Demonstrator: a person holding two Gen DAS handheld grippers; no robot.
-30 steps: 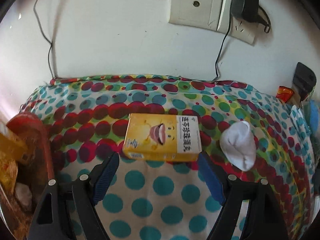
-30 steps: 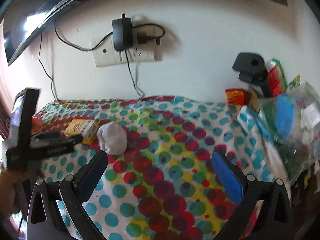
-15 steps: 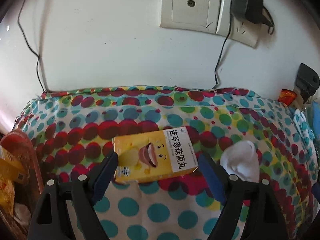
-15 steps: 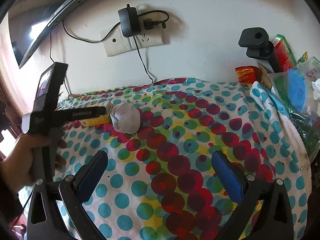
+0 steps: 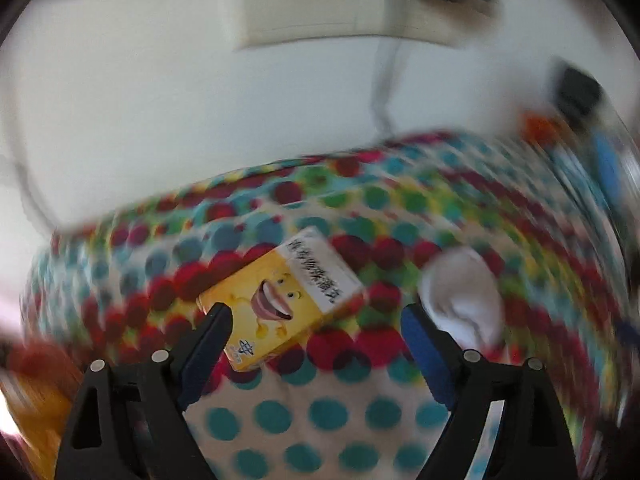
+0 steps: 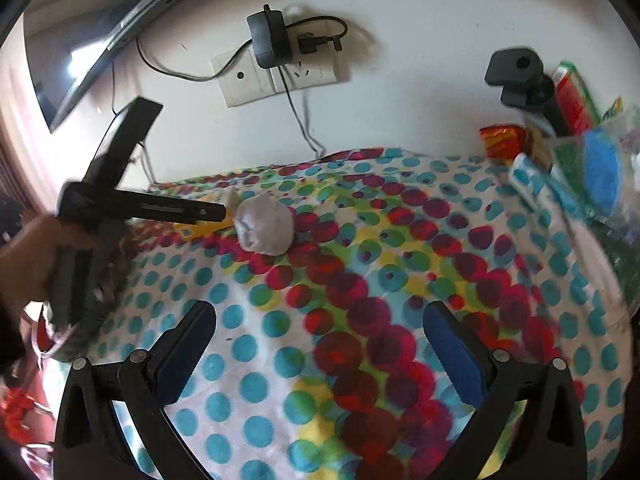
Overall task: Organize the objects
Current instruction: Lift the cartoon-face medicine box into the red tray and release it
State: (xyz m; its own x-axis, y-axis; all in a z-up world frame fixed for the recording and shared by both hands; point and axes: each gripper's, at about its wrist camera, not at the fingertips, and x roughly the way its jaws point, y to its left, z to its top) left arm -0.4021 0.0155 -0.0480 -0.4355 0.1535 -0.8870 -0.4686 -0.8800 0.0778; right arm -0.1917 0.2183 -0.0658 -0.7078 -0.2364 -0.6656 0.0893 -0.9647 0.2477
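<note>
The left gripper point(image 5: 316, 320) points steeply down at the polka-dot cloth point(image 5: 320, 412) with its jaws opening and already spread very wide; the yellow box point(image 5: 280, 300) lies flat on the cloth between the two blue pads point(image 5: 424, 356), its lower left corner just beside the left pad, though the blur leaves it unclear whether they touch, and no pad presses on it. The box sits tilted, its long side running from about 7 o'clock to 1 o'clock in the left wrist view, with a laughing cartoon face on the yellow front and a white band of dark Chinese characters too smeared to read. A crumpled white wad point(image 5: 464, 292) rests on the cloth at about 3 o'clock from the box, just beyond the right pad. The right gripper point(image 6: 320, 344) is likewise spread wide and grasps nothing, hanging above bare cloth well apart from both objects. From its camera the wad point(image 6: 264, 224) lies at about 11 o'clock, the left gripper's black finger point(image 6: 168, 212) reaching in beside it over the box, a hand point(image 6: 28, 256) behind it. A black charger point(image 6: 269, 42) is plugged into the wall socket point(image 6: 276, 76) at 12 o'clock.
</note>
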